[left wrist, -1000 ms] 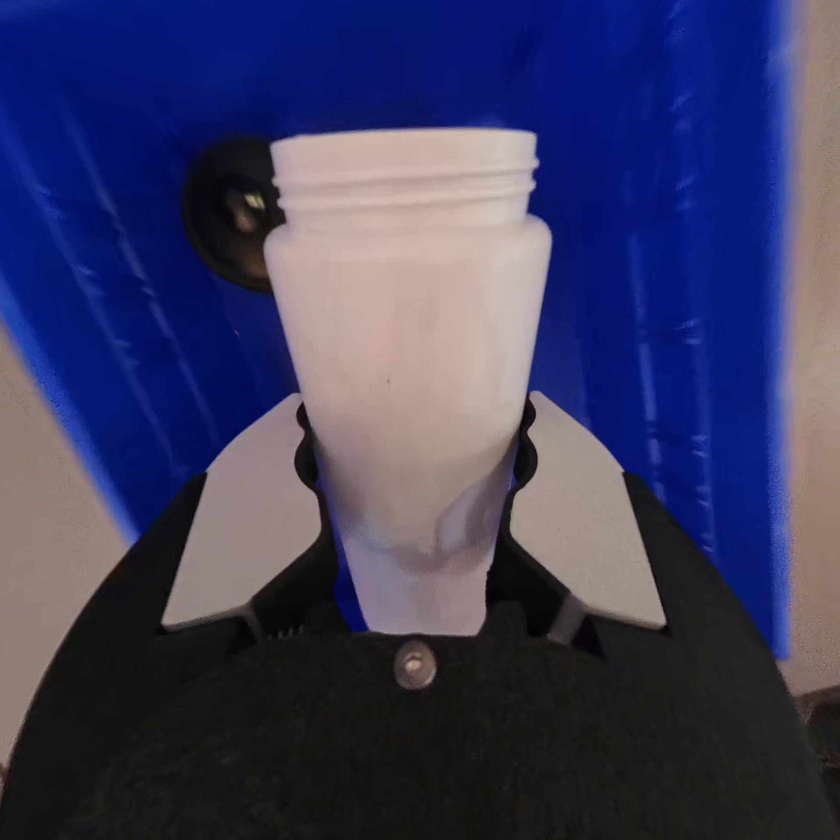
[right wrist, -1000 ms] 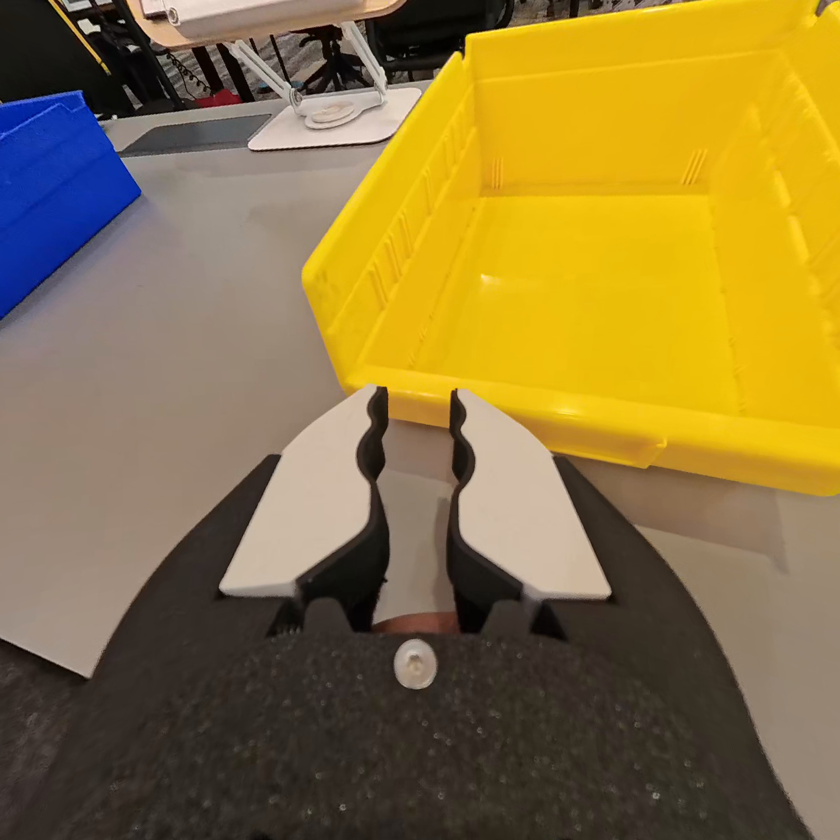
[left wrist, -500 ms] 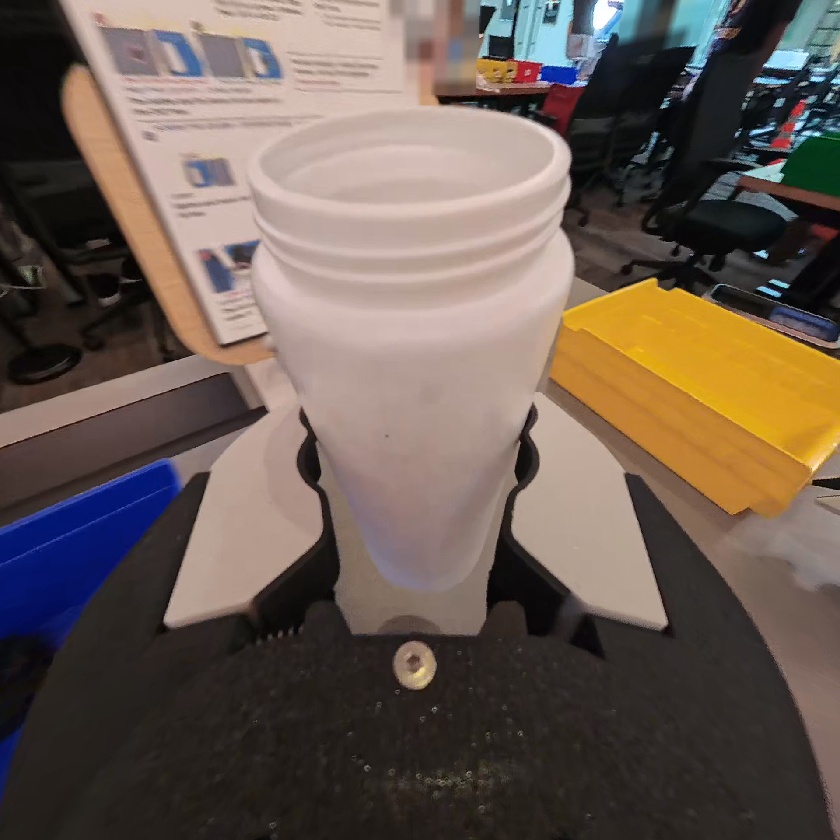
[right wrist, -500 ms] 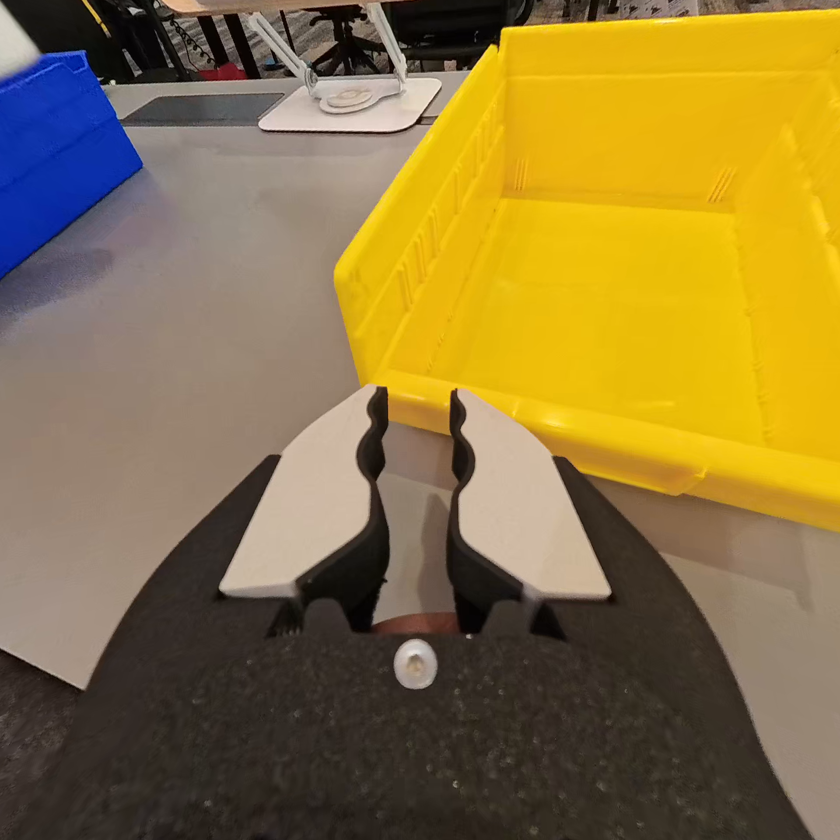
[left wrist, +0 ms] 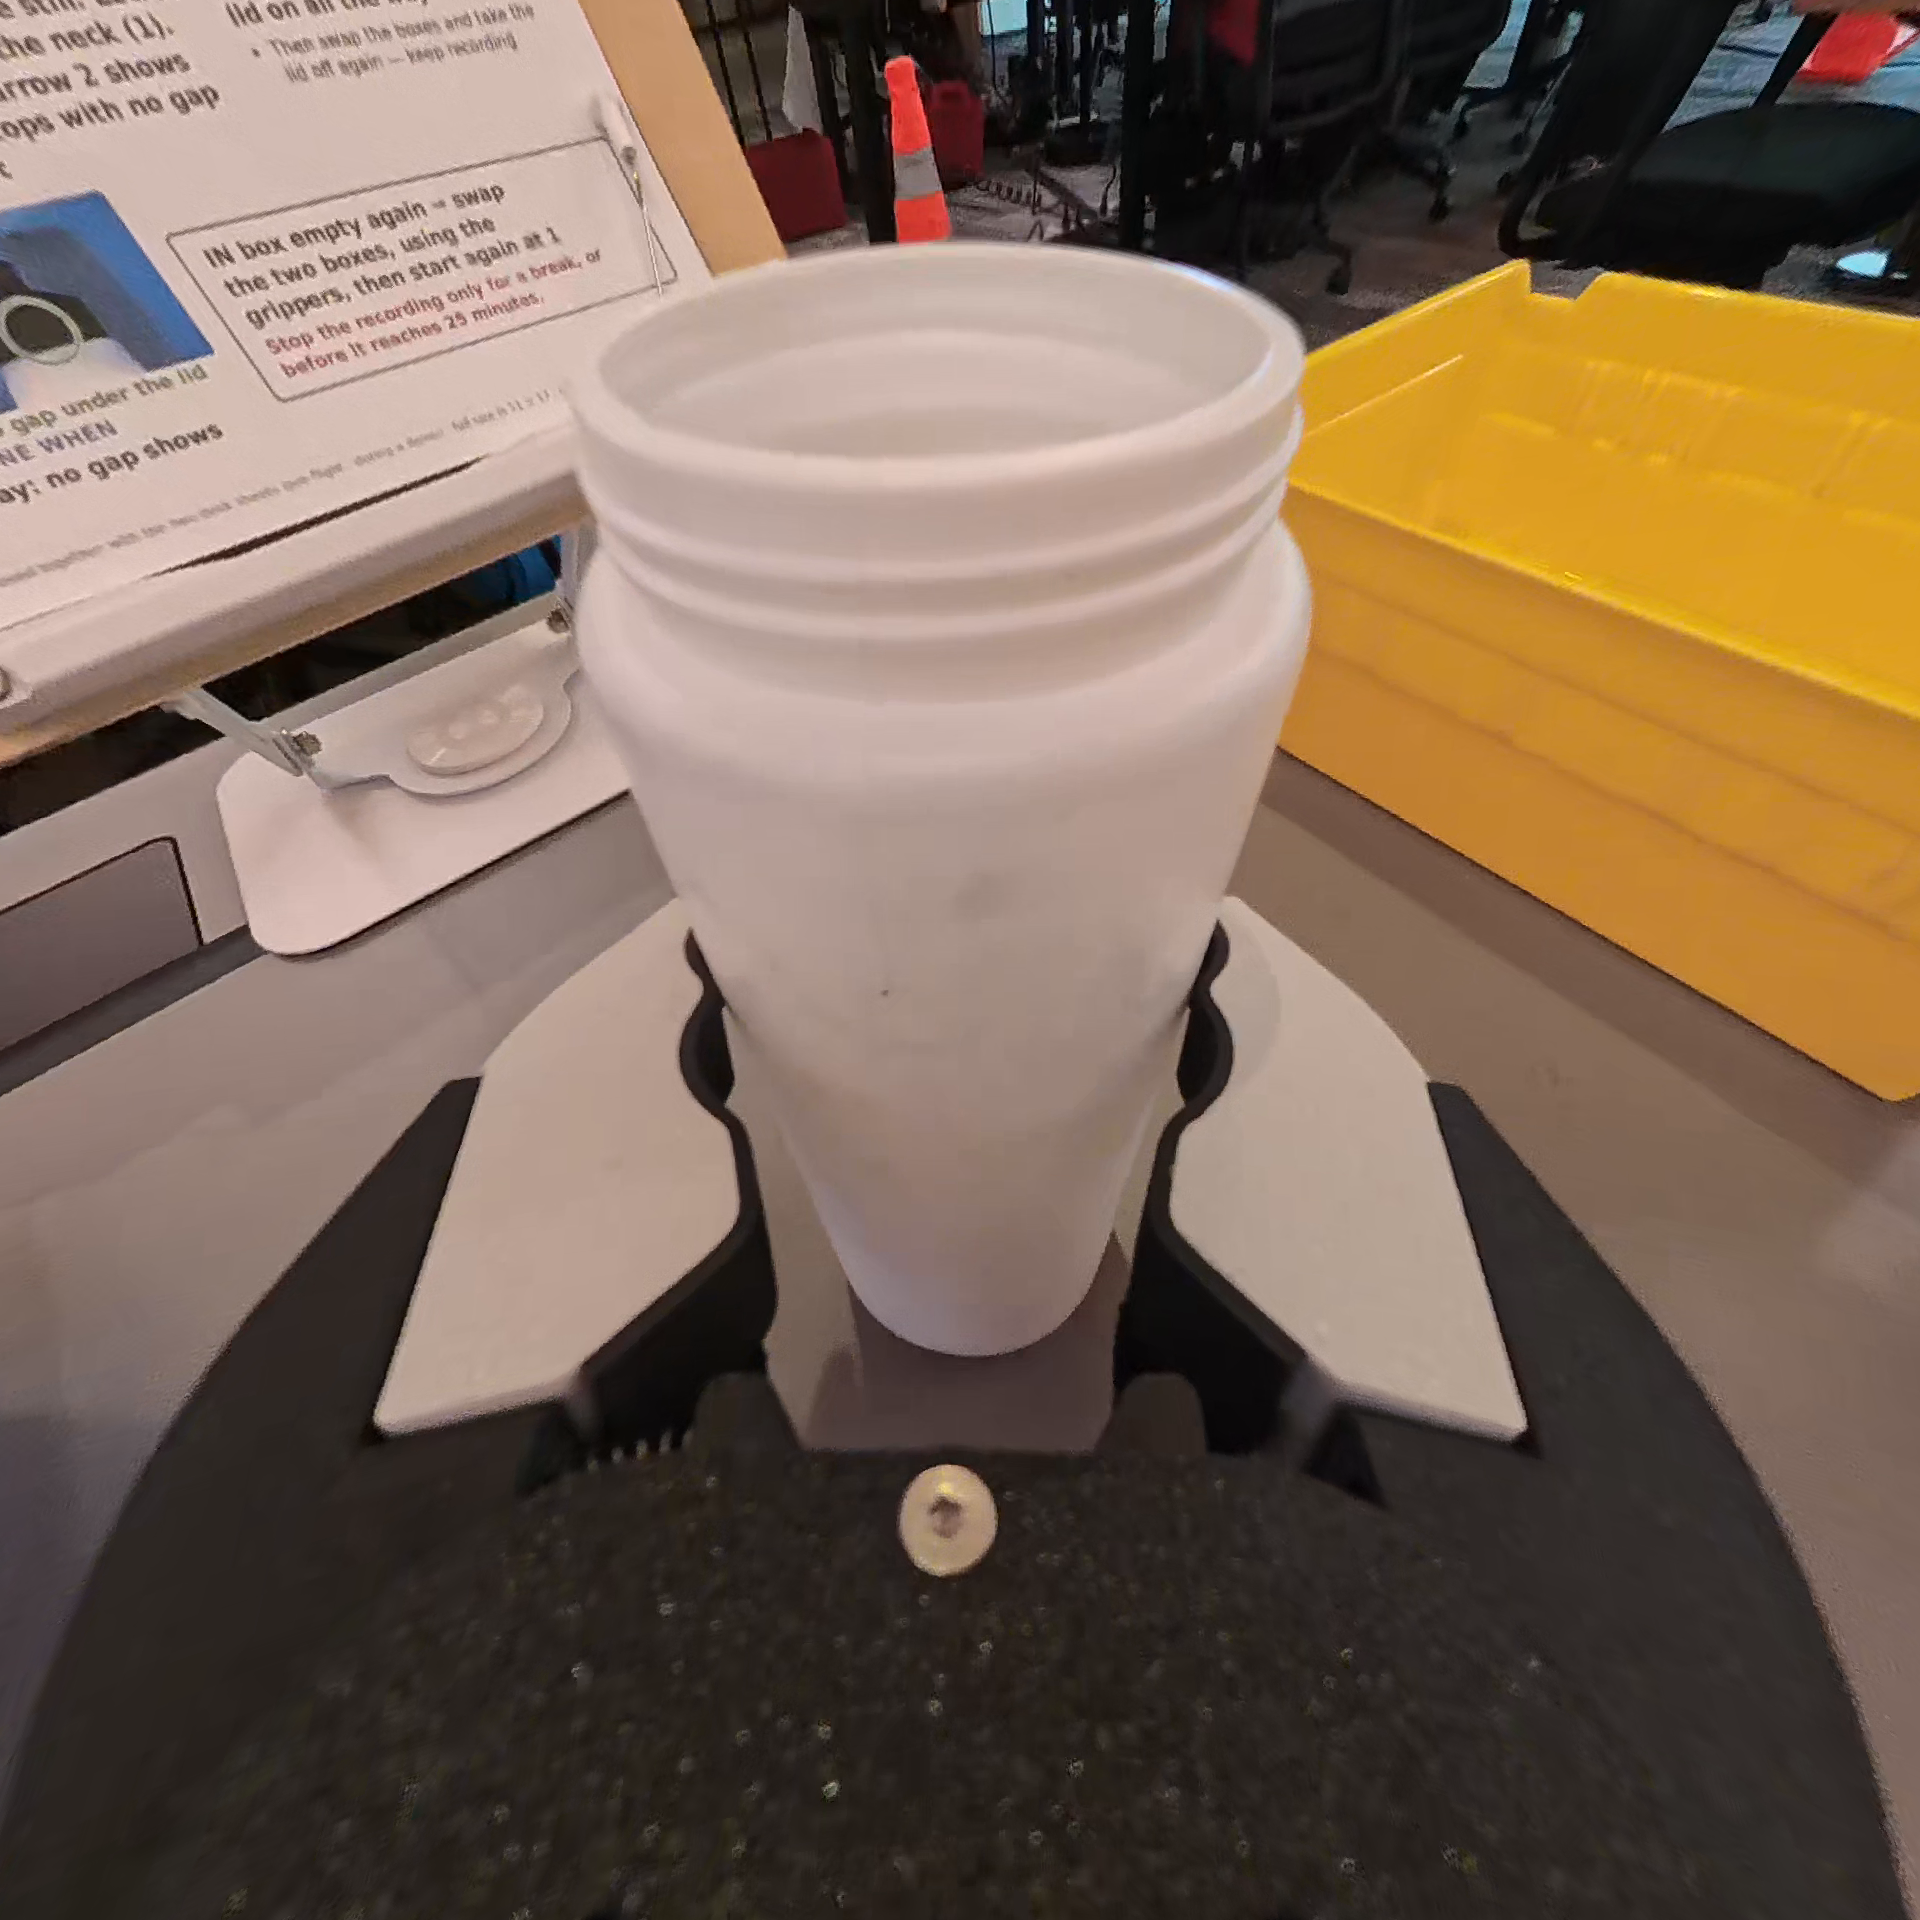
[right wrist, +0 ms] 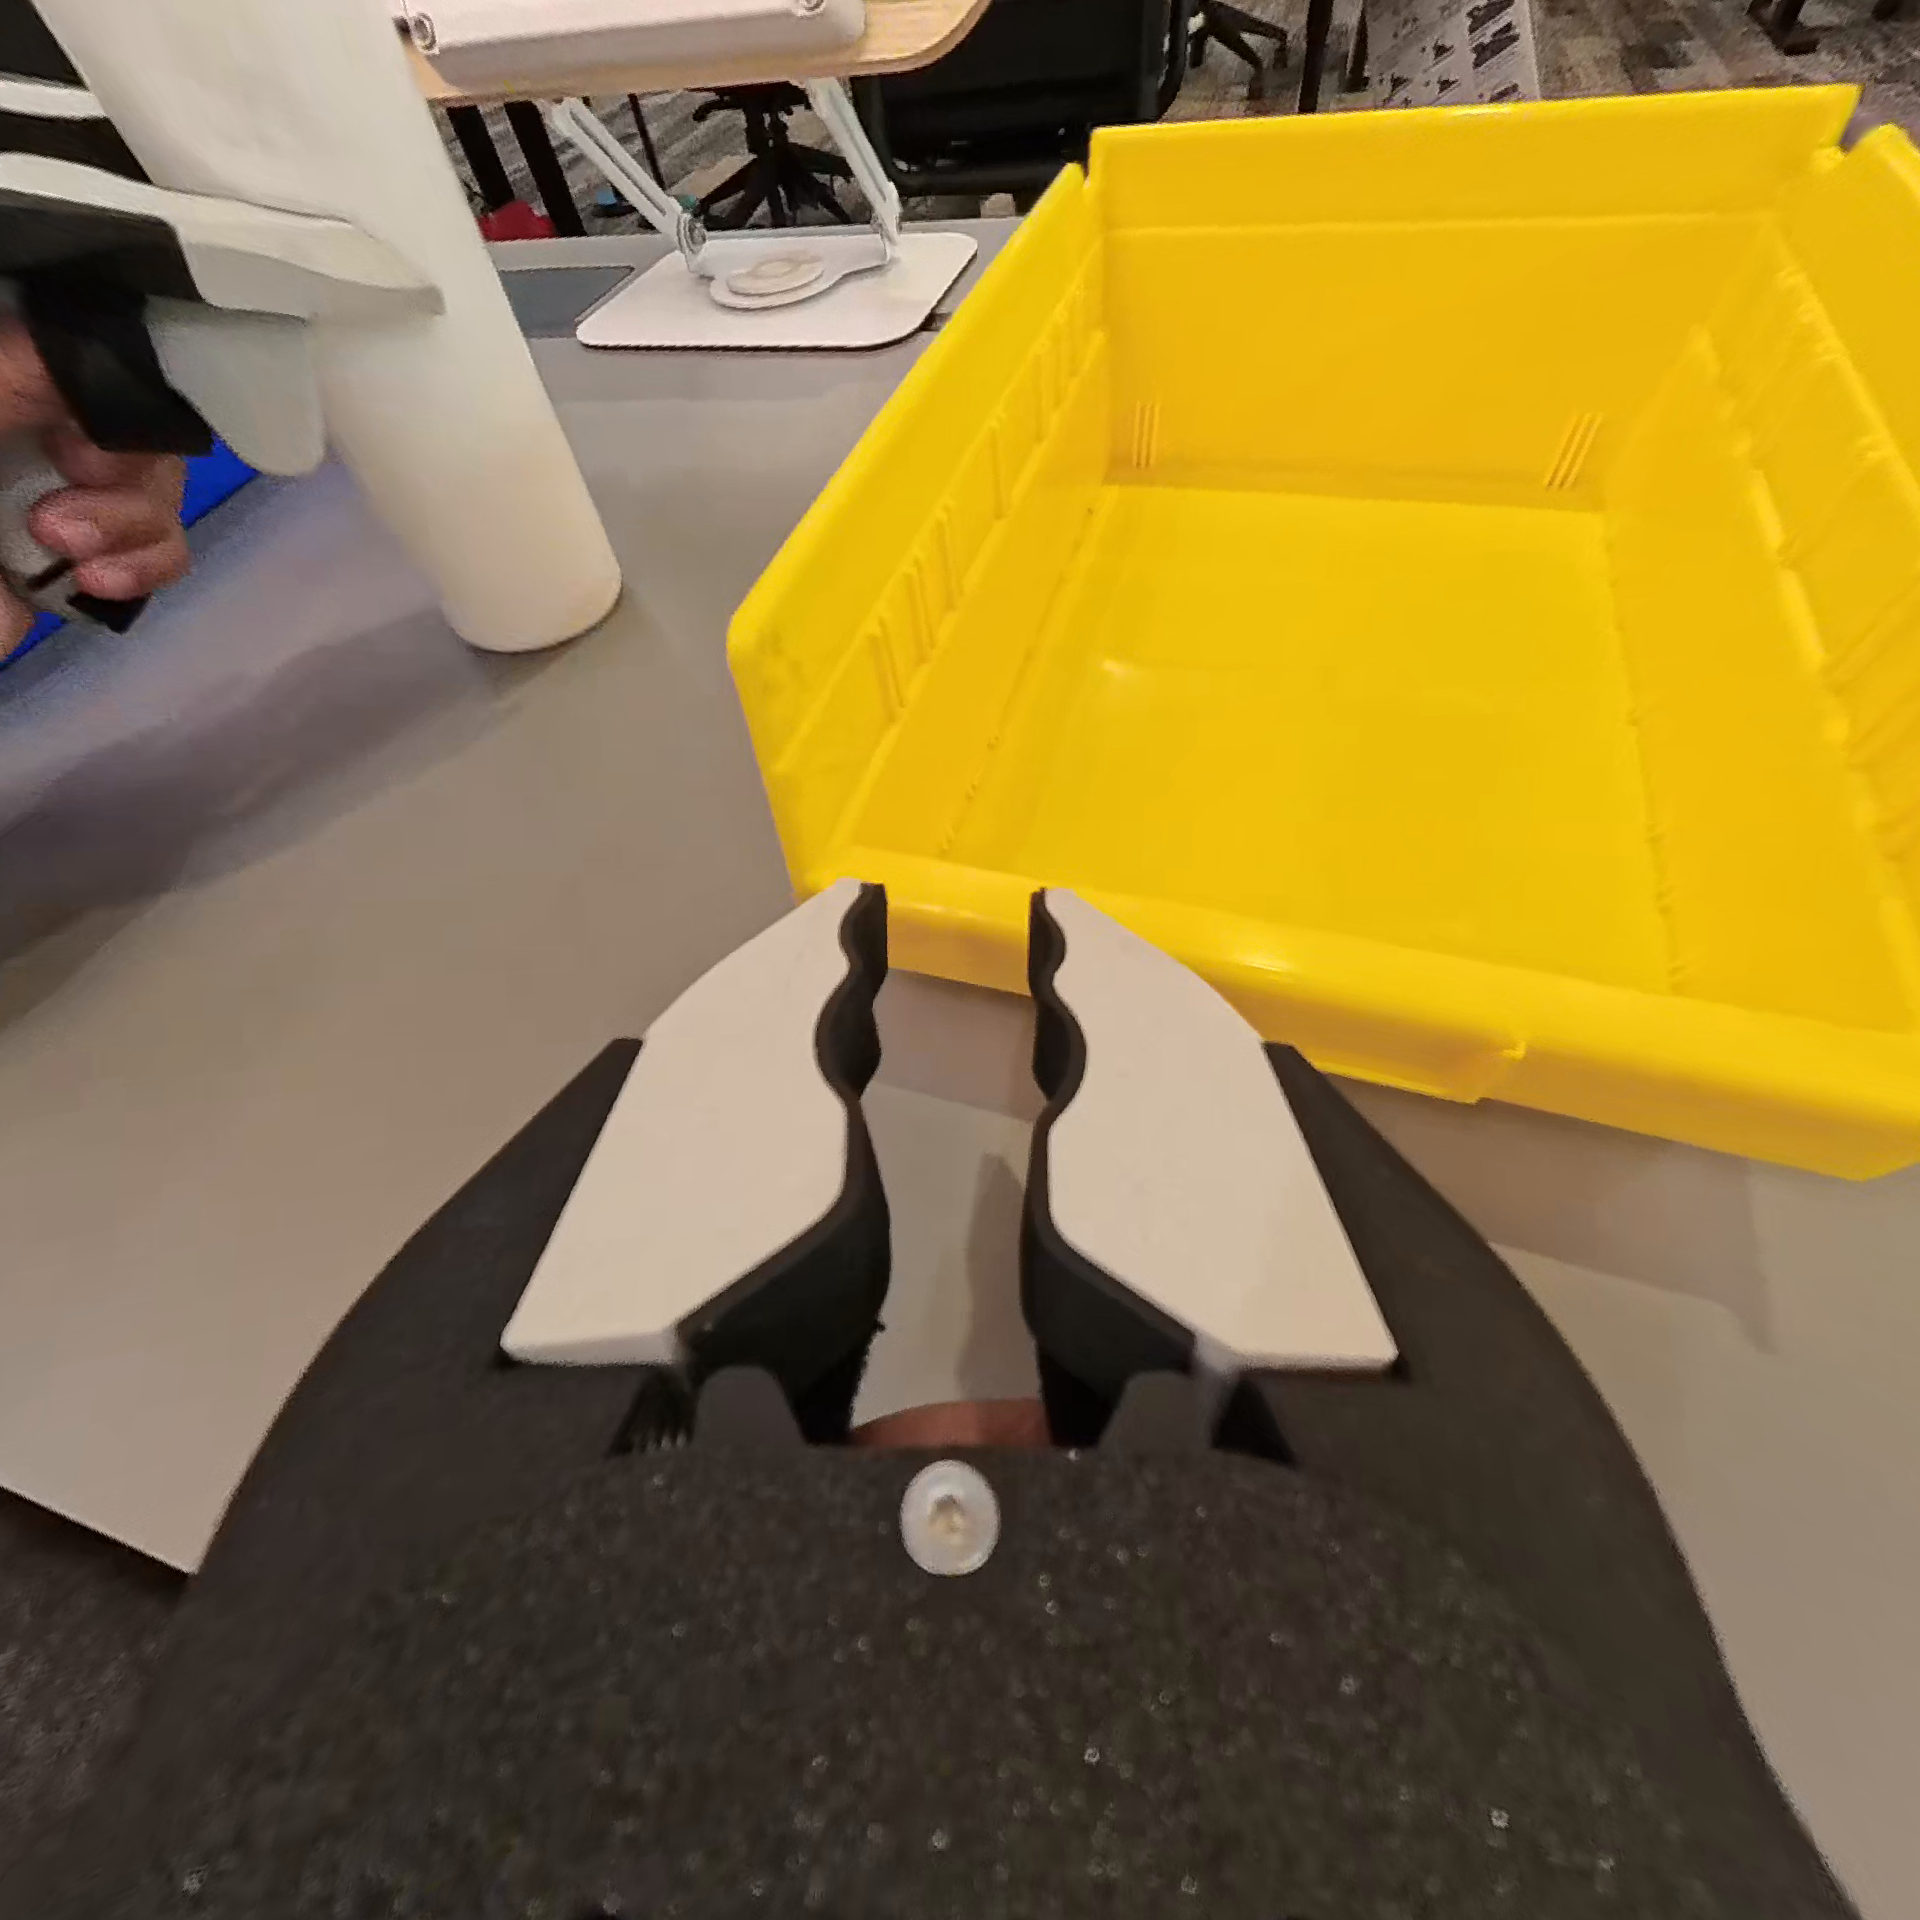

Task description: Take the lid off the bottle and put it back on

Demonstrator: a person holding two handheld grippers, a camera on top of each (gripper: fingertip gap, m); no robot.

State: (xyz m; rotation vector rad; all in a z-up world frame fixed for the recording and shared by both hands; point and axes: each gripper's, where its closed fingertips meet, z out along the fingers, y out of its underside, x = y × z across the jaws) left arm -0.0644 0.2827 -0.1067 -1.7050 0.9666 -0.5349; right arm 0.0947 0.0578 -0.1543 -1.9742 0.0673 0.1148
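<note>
The left hand-held gripper (left wrist: 951, 1049), pinching the lidless bottle (left wrist: 940, 727), had swung it from the blue bin down onto the table (right wrist: 416, 935); the right hand-held gripper (right wrist: 956, 925) waited, empty and slightly spread. No lid showed.

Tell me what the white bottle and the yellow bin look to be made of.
Bottle: probably matte white plastic, with moulded screw threads and an even, dull surface. Yellow bin: likely glossy moulded plastic, with soft glare on its floor and thin ribbed walls.

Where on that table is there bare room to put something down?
The grey table is bare between the white bottle and the yellow bin, and the bin shows nothing inside. It is crowded at the left, around the left gripper.
</note>
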